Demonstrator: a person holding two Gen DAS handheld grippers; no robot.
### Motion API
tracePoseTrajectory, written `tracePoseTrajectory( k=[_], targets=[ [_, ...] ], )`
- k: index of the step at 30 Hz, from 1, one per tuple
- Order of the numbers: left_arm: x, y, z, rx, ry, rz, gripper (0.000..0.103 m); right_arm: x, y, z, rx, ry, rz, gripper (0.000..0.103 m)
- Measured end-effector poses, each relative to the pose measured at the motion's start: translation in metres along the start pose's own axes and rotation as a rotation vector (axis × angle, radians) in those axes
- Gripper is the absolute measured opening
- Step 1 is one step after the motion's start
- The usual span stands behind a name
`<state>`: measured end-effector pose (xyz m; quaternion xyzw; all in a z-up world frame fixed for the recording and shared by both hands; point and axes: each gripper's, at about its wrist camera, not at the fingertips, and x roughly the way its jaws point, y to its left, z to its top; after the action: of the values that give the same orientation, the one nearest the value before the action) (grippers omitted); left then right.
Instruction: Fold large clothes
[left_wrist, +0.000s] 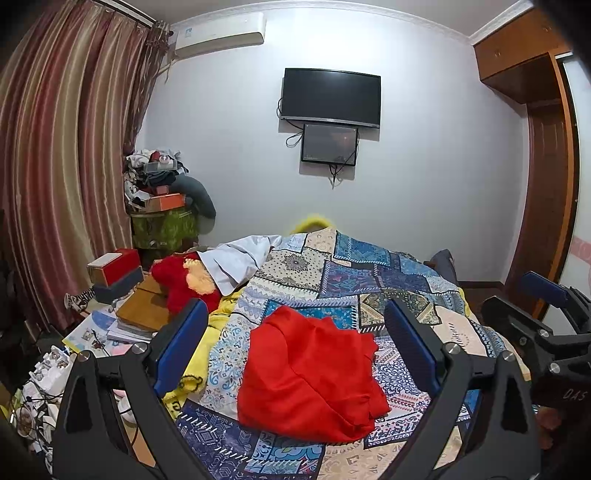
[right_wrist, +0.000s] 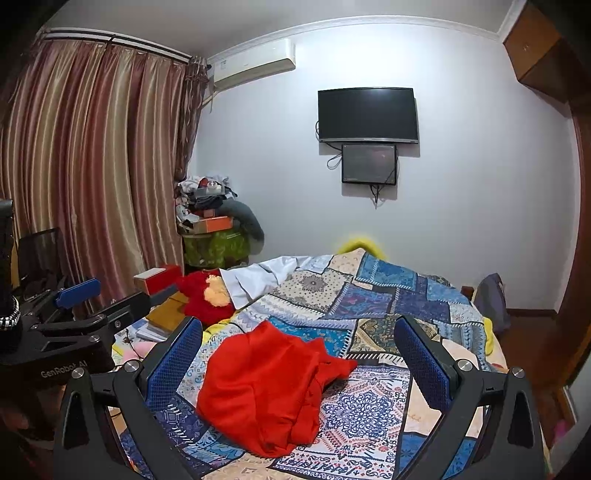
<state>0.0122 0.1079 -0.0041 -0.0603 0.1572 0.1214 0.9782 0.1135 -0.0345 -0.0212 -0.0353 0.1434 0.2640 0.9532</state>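
A rumpled red cloth garment (left_wrist: 310, 373) lies bunched, not neatly folded, at lower centre on the patchwork blue-and-cream quilt (left_wrist: 373, 280). The left gripper (left_wrist: 297, 347) and right gripper (right_wrist: 299, 363) hover spread wide, empty, so squaring it seems left.

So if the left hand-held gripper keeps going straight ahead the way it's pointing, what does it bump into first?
Probably the red garment. The left hand-held gripper is open with the crumpled cloth lying between its fingers' line, on the patchwork quilt. Depth is hard to judge, so it might skim over it and reach the quilt.
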Motion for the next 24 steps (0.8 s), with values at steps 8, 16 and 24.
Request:
tracePoseTrajectory(
  k=[8, 16, 24],
  targets=[
    [0.002, 0.0008, -0.0041, 0.003, 0.025, -0.023, 0.097, -0.0011, -0.0019, 0.0022, 0.01, -0.005, -0.009, 0.103],
    [0.003, 0.0008, -0.0028, -0.004, 0.028, -0.033, 0.097, 0.0015, -0.0043, 0.002, 0.028, -0.001, -0.017, 0.103],
    [0.0026, -0.0014, -0.0029, 0.0, 0.028, -0.038, 0.097, 0.0024, -0.0044, 0.001, 0.035, 0.009, -0.017, 0.103]
  ],
)
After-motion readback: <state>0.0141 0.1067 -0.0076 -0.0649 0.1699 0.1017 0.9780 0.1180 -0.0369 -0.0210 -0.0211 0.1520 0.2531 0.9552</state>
